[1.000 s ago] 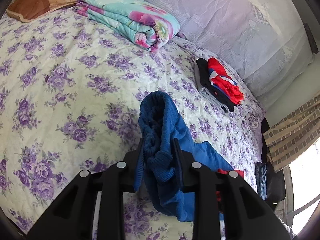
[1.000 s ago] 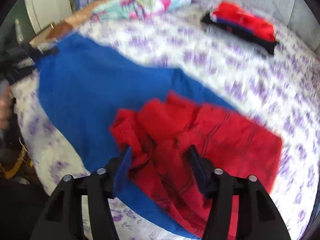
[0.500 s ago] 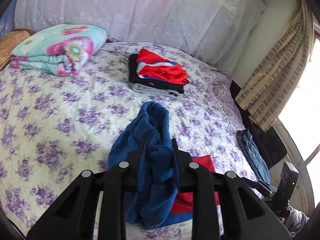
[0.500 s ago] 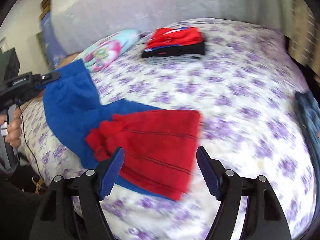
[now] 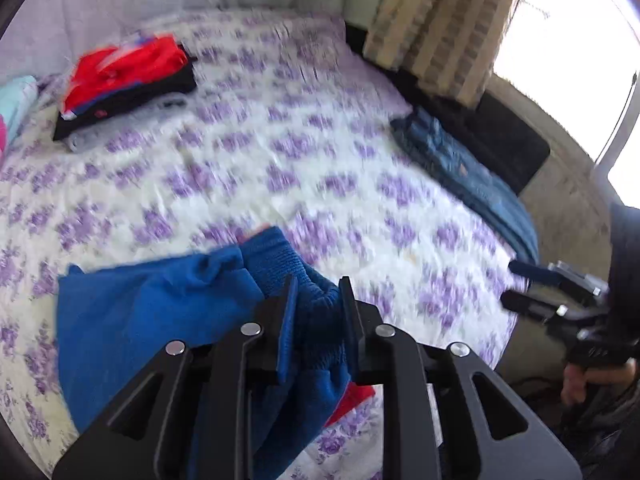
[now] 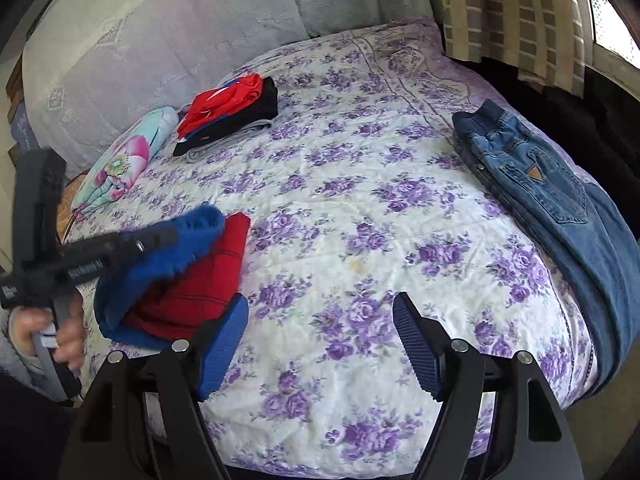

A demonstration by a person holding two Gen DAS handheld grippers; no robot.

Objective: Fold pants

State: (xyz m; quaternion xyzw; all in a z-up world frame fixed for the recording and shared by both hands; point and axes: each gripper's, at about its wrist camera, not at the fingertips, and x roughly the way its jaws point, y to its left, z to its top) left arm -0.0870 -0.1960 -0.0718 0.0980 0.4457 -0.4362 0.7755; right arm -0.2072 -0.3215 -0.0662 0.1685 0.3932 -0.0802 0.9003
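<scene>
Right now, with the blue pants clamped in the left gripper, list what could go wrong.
1. The left gripper pinches only the bunched knit end of the blue pants; the fabric may slip out or fold skewed.
2. The red garment lies inside the blue fold and could be dragged along.
3. The right gripper stands open over bare bedspread, holding nothing, so the cloth's other end hangs unsupported.

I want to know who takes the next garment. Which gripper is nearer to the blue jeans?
Right. The right gripper hangs open over bare bedspread, the jeans close beyond its right finger. The left gripper grips the blue knit pants across the bed.
</scene>
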